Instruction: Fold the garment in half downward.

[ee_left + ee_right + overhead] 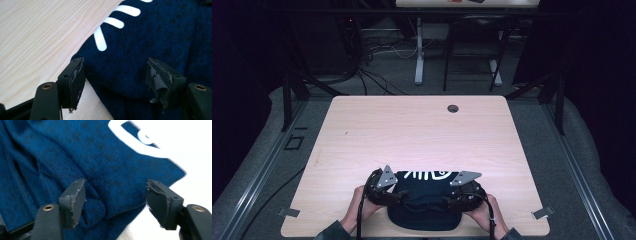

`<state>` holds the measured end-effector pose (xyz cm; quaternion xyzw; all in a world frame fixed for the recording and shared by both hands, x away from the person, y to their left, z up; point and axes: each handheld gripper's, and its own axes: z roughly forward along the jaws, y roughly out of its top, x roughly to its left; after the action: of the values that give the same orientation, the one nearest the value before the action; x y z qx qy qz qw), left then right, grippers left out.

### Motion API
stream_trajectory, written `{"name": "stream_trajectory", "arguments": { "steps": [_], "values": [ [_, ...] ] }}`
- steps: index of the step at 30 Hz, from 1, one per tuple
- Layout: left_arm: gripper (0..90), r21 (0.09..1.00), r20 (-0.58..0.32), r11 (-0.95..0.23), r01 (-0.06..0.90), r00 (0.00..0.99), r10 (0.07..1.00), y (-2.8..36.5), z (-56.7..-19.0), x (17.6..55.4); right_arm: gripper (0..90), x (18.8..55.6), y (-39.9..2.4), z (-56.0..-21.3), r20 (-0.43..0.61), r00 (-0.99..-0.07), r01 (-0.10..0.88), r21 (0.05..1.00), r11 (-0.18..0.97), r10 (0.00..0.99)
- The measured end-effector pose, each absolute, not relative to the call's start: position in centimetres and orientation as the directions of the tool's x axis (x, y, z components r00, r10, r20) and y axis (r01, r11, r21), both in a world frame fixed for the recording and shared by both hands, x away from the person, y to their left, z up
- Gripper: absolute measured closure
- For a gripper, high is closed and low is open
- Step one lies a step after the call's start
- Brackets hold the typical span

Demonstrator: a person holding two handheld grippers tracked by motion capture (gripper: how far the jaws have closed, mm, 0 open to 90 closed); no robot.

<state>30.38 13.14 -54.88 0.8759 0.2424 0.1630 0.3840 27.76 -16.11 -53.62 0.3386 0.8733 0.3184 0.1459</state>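
Navy knit garment (424, 200) folded, long axis left-right, white print far side.

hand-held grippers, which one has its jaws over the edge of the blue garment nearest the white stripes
The left hand-held gripper: its open jaws straddle the blue knit garment's edge just below the white stripes. The right hand-held gripper sits by the white curved outline instead.

The folded garment (424, 200) lies at the table's (412, 130) six o'clock edge, left gripper (399, 196) at its nine, right gripper (447, 201) at three.
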Motion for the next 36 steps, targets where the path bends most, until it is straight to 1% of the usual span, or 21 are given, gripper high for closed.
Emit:
{"name": "stream_trajectory", "arguments": {
  "steps": [2,4,6,9,10,11,13,16,19,23,28,29,33,36],
  "values": [
    [29.4,0.792,0.079,-0.539,0.288,0.827,0.557,13.5,-53.8,30.3,31.7,27.6,-16.7,-52.7,-0.019,-0.706,0.481,0.721,0.499,0.707],
    [27.7,0.827,0.034,-0.481,0.292,0.827,0.561,13.8,-52.9,30.5,30.2,27.6,-16.8,-52.2,-0.004,-0.698,0.461,0.762,0.454,0.716],
    [24.1,0.821,0.005,-0.475,0.317,0.828,0.561,13.4,-52.9,30.7,27.4,28.1,-16.3,-52.5,0.013,-0.708,0.472,0.752,0.46,0.706],
    [20.4,0.755,-0.008,-0.55,0.357,0.843,0.538,11.8,-54.7,30.8,25.2,28.8,-15.6,-54.7,0.019,-0.706,0.533,0.674,0.512,0.708],
    [19.9,0.723,-0.005,-0.585,0.368,0.85,0.527,11.3,-55.6,30.8,24.5,28.8,-15.6,-55.5,0.036,-0.706,0.551,0.656,0.516,0.707],
    [19.0,0.712,-0.005,-0.595,0.373,0.85,0.527,11.1,-56.0,30.8,24.2,28.7,-15.6,-56.2,0.041,-0.709,0.556,0.646,0.523,0.704],
    [18.6,0.693,-0.014,-0.607,0.39,0.848,0.529,11.0,-56.9,31.0,24.0,28.5,-15.7,-56.5,0.012,-0.721,0.535,0.644,0.547,0.693],
    [18.8,0.677,0.009,-0.628,0.383,0.849,0.528,10.7,-57.3,31.2,21.8,28.7,-15.5,-56.7,-0.011,-0.735,0.517,0.637,0.572,0.677],
    [18.8,0.679,0.047,-0.632,0.372,0.838,0.544,10.3,-57.3,31.4,20.2,29.3,-15.5,-56.8,-0.018,-0.731,0.52,0.632,0.575,0.682],
    [18.9,0.691,0.082,-0.617,0.377,0.807,0.585,10.2,-57.4,33.3,18.6,30.9,-15.3,-57.1,-0.049,-0.694,0.525,0.649,0.551,0.718],
    [18.8,0.72,0.061,-0.565,0.402,0.775,0.629,10.4,-57.8,36.4,15.9,34.5,-15.1,-57.3,-0.061,-0.629,0.547,0.674,0.496,0.775],
    [18.8,0.724,0.043,-0.554,0.411,0.774,0.631,10.5,-57.8,36.9,15.2,35.0,-15.1,-57.3,-0.068,-0.625,0.548,0.671,0.499,0.778],
    [17.9,0.744,-0.011,-0.512,0.428,0.775,0.632,11.1,-57.4,37.0,14.1,35.6,-16.0,-57.3,0.01,-0.629,0.567,0.691,0.449,0.777],
    [16.0,0.782,-0.061,-0.449,0.433,0.77,0.636,11.9,-56.1,36.6,13.4,35.2,-16.9,-56.1,0.039,-0.623,0.546,0.738,0.398,0.782]
  ]
}}
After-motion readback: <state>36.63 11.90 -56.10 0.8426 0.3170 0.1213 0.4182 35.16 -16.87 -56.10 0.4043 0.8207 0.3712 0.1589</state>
